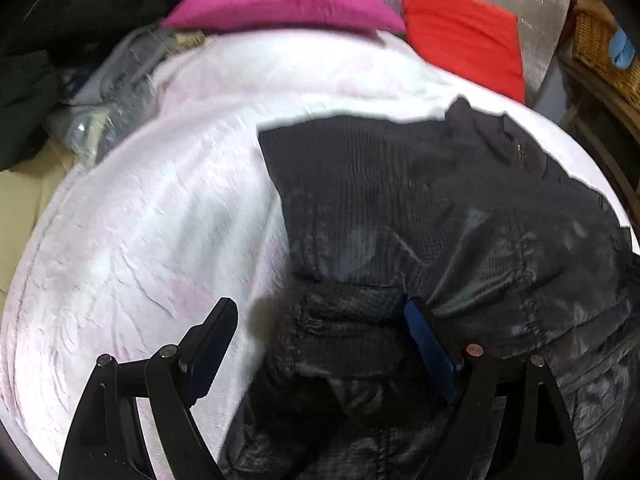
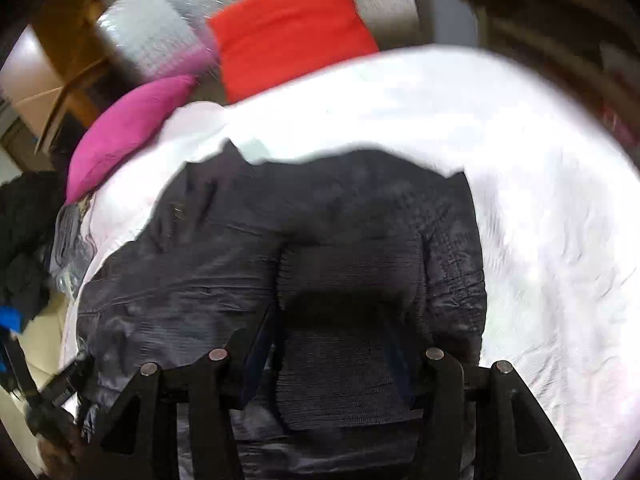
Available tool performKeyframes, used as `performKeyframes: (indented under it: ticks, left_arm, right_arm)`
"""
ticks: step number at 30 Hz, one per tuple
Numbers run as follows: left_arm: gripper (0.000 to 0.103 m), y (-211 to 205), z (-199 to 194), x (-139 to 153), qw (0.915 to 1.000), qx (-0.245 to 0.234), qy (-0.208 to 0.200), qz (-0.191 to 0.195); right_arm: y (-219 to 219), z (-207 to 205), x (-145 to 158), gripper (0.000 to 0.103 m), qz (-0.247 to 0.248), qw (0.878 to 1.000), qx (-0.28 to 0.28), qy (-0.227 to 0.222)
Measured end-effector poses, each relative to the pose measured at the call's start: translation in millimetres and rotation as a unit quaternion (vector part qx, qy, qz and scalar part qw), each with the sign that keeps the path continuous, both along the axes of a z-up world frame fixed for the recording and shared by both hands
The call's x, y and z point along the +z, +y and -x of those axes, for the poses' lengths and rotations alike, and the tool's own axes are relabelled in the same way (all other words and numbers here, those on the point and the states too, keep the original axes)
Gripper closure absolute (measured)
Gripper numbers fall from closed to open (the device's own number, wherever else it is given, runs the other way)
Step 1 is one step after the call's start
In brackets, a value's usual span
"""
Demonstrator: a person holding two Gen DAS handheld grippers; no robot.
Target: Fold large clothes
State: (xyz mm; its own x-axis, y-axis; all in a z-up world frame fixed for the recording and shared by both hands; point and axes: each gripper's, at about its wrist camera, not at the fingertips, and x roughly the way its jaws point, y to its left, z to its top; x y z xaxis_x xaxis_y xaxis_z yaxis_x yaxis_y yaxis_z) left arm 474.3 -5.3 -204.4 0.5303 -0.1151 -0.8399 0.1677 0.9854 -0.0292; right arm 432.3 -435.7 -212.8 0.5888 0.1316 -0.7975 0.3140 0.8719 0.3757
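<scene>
Slick quilted black jacket (image 1: 420, 208) on the white bedspread (image 1: 160, 220): left gripper (image 1: 324, 320) wide, straddling its hem; right gripper (image 2: 332, 344) half-narrowed around the ribbed cuff (image 2: 348, 280), seemingly unpinched, which may slip free.

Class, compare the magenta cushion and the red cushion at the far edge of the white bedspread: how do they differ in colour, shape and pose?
The magenta cushion is pinkish purple; the red cushion is bright red. The magenta one looks plump and rounded, lying low against the white bedspread; the red one looks flatter and squarer, propped against a silvery backing. Both are plain, single-coloured cushions beyond the dark jacket.
</scene>
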Motion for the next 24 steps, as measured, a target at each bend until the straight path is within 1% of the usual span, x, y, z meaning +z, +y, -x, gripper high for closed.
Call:
performKeyframes:
  ticks: [2,4,5,8,9,11,13,14,16,17,19,21,24]
  left_arm:
    - [0.017,2.1,0.7,3.1,1.0000,0.003,-0.002,0.005]
    - [0.018,5.5,4.3,10.0,0.9998,0.005,-0.015,0.012]
    - [0.018,7.4,6.5,13.9,0.9996,0.006,-0.023,0.017]
    - [0.018,10.7,9.6,20.4,0.9991,0.007,-0.039,0.017]
    - [0.018,8.9,9.8,19.6,0.9992,0.004,-0.040,0.011]
    - [0.018,1.3,9.5,13.5,0.9994,-0.004,-0.033,-0.012]
    - [0.017,-8.4,12.8,8.3,0.9990,-0.011,-0.029,-0.033]
    - [0.017,-11.4,12.9,6.4,0.9986,-0.013,-0.029,-0.042]
    - [0.017,-14.4,17.1,8.6,0.9976,-0.014,-0.038,-0.056]
    - [0.017,-15.7,19.5,11.4,0.9970,-0.014,-0.045,-0.062]
    - [0.018,-18.4,25.9,17.7,0.9961,-0.018,-0.060,-0.063]
    - [0.018,-20.5,31.0,22.3,0.9954,-0.020,-0.069,-0.064]
    - [0.018,-24.4,37.0,27.1,0.9935,-0.021,-0.086,-0.071]
  right_arm:
    - [0.4,1.2,4.7,0.048,0.003,1.000,0.000,-0.005]
    - [2.5,6.5,15.7,0.048,-0.001,1.000,0.005,-0.023]
    - [4.8,10.3,22.5,0.048,-0.006,0.999,0.010,-0.043]
    - [17.9,15.9,29.9,0.048,0.005,0.998,0.029,-0.060]
    - [23.2,13.7,28.1,0.048,0.004,0.998,0.039,-0.058]
    - [35.7,2.4,22.9,0.048,0.008,0.998,0.055,-0.039]
    - [48.2,-6.4,8.2,0.048,0.034,0.997,0.073,0.000]
    - [52.8,-8.0,5.2,0.048,0.048,0.996,0.077,0.003]
    - [55.2,-6.6,8.3,0.048,0.057,0.995,0.078,-0.001]
    - [54.1,-4.7,11.8,0.048,0.049,0.996,0.076,-0.007]
    - [53.0,3.7,16.9,0.048,0.032,0.996,0.075,-0.026]
    - [56.2,8.5,24.9,0.048,0.032,0.995,0.081,-0.044]
    - [68.7,9.9,28.4,0.048,0.032,0.993,0.100,-0.050]
